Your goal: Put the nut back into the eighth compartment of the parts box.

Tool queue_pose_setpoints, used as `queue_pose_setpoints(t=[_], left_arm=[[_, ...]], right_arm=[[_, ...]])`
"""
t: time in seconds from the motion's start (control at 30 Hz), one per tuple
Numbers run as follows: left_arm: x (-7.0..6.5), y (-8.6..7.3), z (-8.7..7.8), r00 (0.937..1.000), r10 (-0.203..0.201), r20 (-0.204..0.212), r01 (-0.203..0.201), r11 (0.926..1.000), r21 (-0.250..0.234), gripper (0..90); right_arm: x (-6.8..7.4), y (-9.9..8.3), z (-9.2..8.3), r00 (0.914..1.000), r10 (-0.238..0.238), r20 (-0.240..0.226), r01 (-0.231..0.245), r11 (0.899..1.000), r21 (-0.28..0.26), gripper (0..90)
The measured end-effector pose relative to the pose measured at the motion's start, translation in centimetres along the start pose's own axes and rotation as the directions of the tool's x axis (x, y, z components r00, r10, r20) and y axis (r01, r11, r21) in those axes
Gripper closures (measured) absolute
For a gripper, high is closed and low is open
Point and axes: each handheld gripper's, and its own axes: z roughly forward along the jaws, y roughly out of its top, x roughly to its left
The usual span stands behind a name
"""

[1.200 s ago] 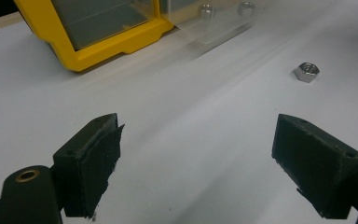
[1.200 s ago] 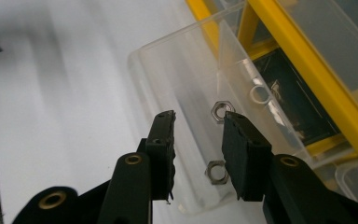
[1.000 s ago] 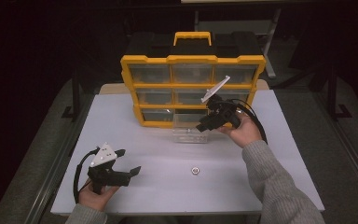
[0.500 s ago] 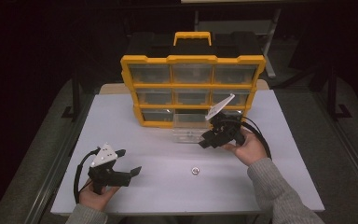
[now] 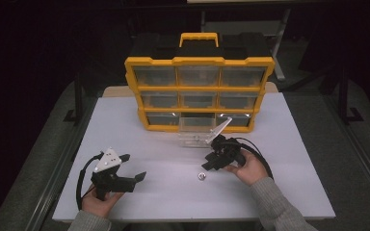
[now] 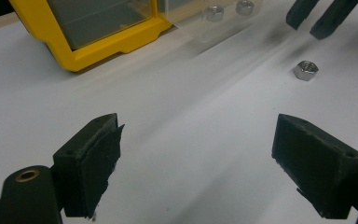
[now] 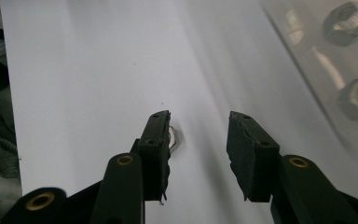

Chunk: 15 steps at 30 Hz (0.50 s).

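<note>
A small steel nut (image 5: pixel 201 176) lies loose on the white table (image 5: pixel 164 144), in front of a clear drawer (image 5: pixel 197 137) pulled out of the yellow organizer (image 5: pixel 197 91). My right gripper (image 5: pixel 208 162) is open and hovers just above and right of the nut. In the right gripper view the nut (image 7: pixel 174 138) peeks from behind the left jaw of the right gripper (image 7: pixel 199 122), outside the gap. My left gripper (image 5: pixel 135 166) rests wide open at the front left with nothing in it. In the left gripper view, beyond the left gripper (image 6: pixel 198 128), lies the nut (image 6: pixel 306 70).
The clear drawer (image 7: pixel 349 60) holds at least two more nuts (image 6: pixel 214 11). The organizer has three rows of clear drawers and a yellow handle (image 5: pixel 199 38) on top. Cables trail from both grippers. The table's front edge runs close to both hands.
My right gripper has drawn back from the clear drawer toward the table's front and dropped close to the loose nut. The left gripper has stayed put.
</note>
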Motion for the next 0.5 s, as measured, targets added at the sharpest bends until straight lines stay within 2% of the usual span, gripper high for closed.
queue_pose_setpoints(t=[0.27, 0.3, 0.43, 0.5], left_arm=[[0.0, 0.0, 0.0, 1.0000, -0.001, 0.002, 0.001, 1.0000, 0.000, 14.8], [0.0, 0.0, 0.0, 1.0000, 0.001, 0.002, -0.001, 1.0000, -0.001, 14.8], [0.0, 0.0, 0.0, 1.0000, 0.000, 0.003, 0.000, 1.0000, 0.003, 14.8], [0.0, 0.0, 0.0, 1.0000, 0.001, 0.003, -0.001, 1.0000, 0.003, 14.8]], right_arm=[[1.0, -0.5, 1.8, 0.9999, -0.010, -0.012, 0.011, 1.000, 0.027, 58.3], [1.1, -0.5, 2.0, 0.9998, -0.014, -0.011, 0.014, 0.999, 0.044, 58.3], [1.4, -0.4, 2.5, 0.9991, -0.033, -0.026, 0.034, 0.998, 0.044, 59.5], [1.8, -0.4, 2.6, 0.9997, -0.017, -0.019, 0.018, 0.997, 0.069, 60.1]])
